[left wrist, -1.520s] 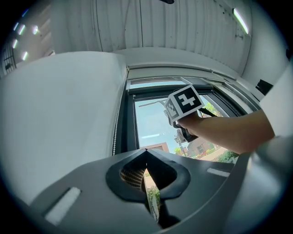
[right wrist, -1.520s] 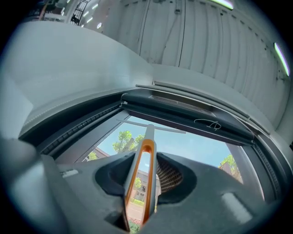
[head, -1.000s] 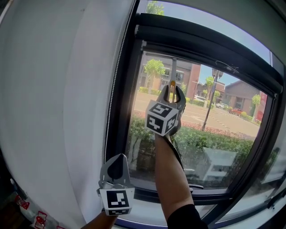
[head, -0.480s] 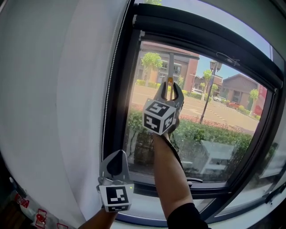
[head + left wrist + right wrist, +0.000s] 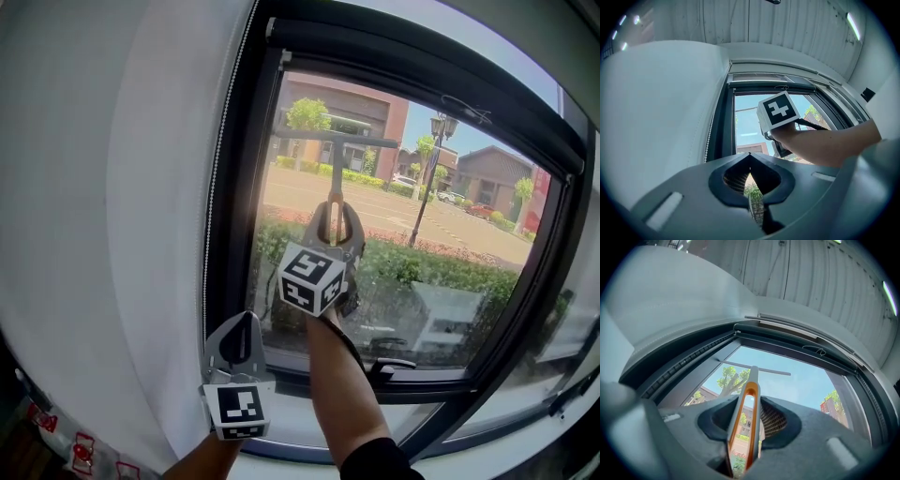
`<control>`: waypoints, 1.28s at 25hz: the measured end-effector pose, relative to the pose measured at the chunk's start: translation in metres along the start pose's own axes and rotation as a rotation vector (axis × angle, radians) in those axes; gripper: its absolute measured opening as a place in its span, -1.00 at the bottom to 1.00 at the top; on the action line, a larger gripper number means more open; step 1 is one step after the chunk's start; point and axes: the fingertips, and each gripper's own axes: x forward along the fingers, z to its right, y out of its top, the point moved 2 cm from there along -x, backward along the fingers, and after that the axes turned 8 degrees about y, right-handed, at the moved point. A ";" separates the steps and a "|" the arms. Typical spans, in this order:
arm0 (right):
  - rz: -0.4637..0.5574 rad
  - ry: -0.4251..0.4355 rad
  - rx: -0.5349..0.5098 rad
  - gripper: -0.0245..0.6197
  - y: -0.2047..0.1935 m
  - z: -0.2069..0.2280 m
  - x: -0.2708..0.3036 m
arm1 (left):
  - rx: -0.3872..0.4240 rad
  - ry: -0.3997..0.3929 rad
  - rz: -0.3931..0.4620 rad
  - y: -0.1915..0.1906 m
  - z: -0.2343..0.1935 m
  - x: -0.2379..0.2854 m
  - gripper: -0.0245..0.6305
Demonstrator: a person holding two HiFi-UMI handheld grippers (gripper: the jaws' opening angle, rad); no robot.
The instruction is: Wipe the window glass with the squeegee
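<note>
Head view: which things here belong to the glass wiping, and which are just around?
In the job: squeegee, gripped at its handle by the shut right claw; window glass.

Just around: left claw, shut and empty, held low; bead chain beside the frame; window handle on the lower frame.

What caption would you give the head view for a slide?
Right gripper holds a squeegee up to the window glass; left gripper hangs shut, lower left.
</note>
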 end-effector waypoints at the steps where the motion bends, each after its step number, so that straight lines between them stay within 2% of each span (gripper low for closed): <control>1: -0.006 0.004 -0.001 -0.56 -0.005 -0.003 -0.005 | -0.001 -0.002 -0.006 -0.001 0.000 -0.002 -0.88; 5: -0.027 0.021 0.005 -0.56 -0.024 -0.011 -0.024 | 0.010 0.017 -0.047 -0.013 -0.002 -0.008 -0.88; 11: -0.055 0.049 0.028 -0.56 -0.049 -0.023 -0.049 | -0.012 -0.001 -0.058 -0.022 0.005 -0.016 -0.88; 18: -0.084 0.064 0.003 -0.56 -0.071 -0.031 -0.071 | -0.013 -0.003 -0.071 -0.028 0.008 -0.022 -0.88; 25: -0.072 0.070 0.003 -0.56 -0.065 -0.023 -0.080 | -0.015 -0.009 -0.059 -0.025 0.016 -0.019 -0.88; 32: 0.009 0.025 0.000 -0.56 -0.028 0.027 -0.065 | 0.008 -0.006 -0.041 -0.015 0.025 -0.008 -0.88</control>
